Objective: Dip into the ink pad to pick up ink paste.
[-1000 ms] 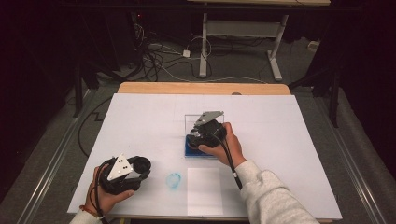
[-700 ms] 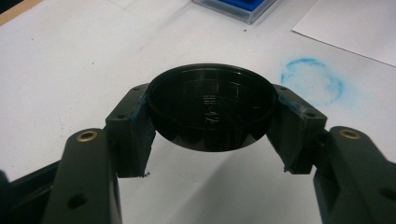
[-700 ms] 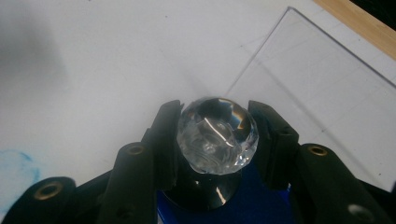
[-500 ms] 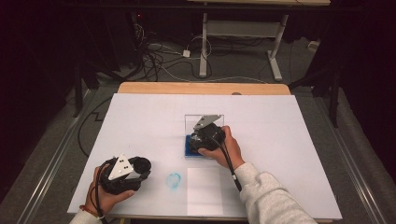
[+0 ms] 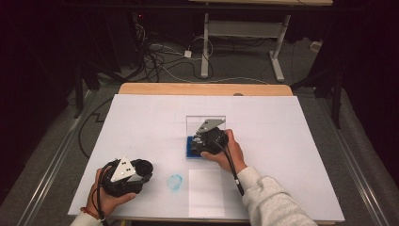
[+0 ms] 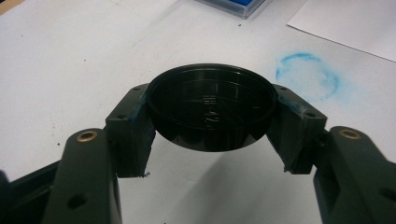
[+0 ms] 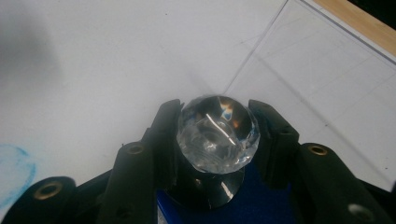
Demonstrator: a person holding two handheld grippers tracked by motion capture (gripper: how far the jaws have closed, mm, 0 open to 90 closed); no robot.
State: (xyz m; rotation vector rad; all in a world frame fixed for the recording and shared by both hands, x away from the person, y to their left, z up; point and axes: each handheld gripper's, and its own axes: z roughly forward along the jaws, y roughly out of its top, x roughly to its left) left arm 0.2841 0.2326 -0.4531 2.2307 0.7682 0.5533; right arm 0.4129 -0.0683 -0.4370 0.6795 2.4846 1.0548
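Right gripper view: stamp (image 7: pixel 217 135) upright, knob up

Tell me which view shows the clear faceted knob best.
The right gripper view: the clear faceted knob sits close up between the right hand-held gripper jaws, above a black base on a blue pad. In the high view the hand and gripper cover it. The left gripper view catches just a corner of the blue pad's case.

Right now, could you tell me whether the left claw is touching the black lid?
Touching: the left gripper view shows the left claw pressed against both sides of the black lid.
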